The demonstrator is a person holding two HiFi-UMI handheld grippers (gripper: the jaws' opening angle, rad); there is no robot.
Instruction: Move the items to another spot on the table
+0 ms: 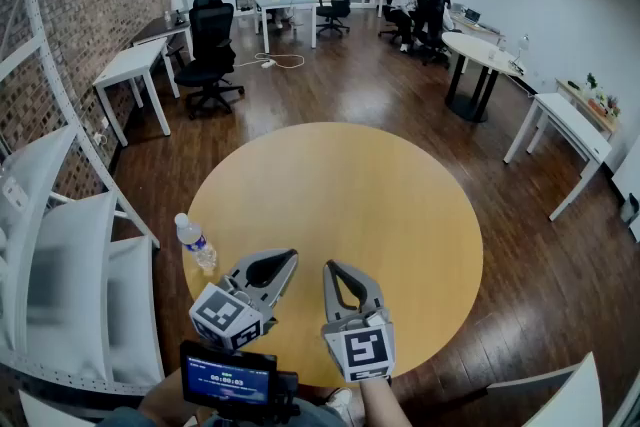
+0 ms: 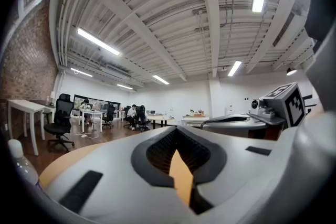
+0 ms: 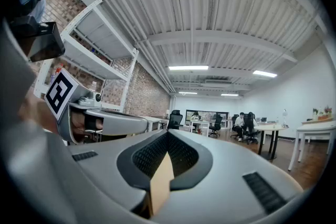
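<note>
— Where's the water bottle (image 1: 197, 243)?
— Upright at the table's (image 1: 400, 215) left edge, beside the left gripper (image 1: 288, 257).
— The tongs?
— Left gripper and right gripper (image 1: 335, 268) both closed, empty, over the near edge.

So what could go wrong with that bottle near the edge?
The water bottle stands upright by the table's left edge, so a nudge could tip it or knock it to the floor. The left gripper beside it has its jaws shut; unless they open first, it may just push the bottle over.
</note>
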